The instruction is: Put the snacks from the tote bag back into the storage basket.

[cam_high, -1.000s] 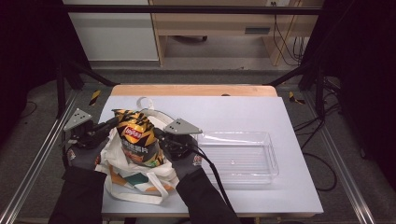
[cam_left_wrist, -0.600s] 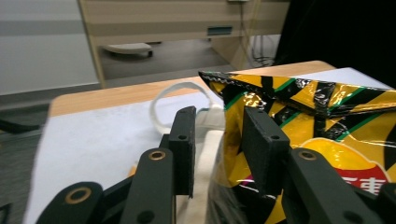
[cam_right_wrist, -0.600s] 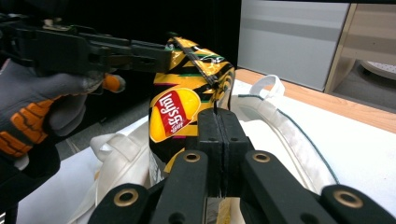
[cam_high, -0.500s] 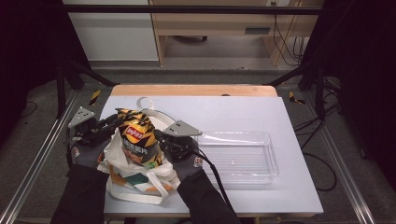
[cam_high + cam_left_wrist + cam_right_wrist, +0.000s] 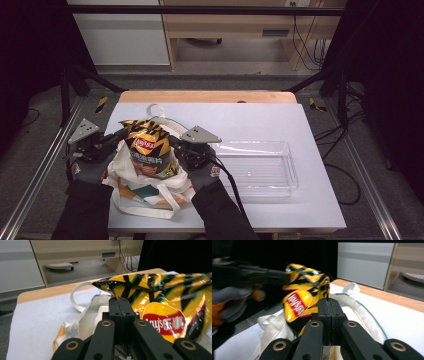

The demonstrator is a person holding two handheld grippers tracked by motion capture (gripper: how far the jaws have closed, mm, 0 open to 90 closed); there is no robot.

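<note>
The high view shows a yellow-and-black Lay's chip bag standing in a white tote bag on the table, with a clear plastic tray to its right. The left gripper is closed on the chip bag's top edge, seen clearly in its own view. The right gripper is closed on the opposite edge. The chip bag's lower part is hidden inside the tote bag.
</note>
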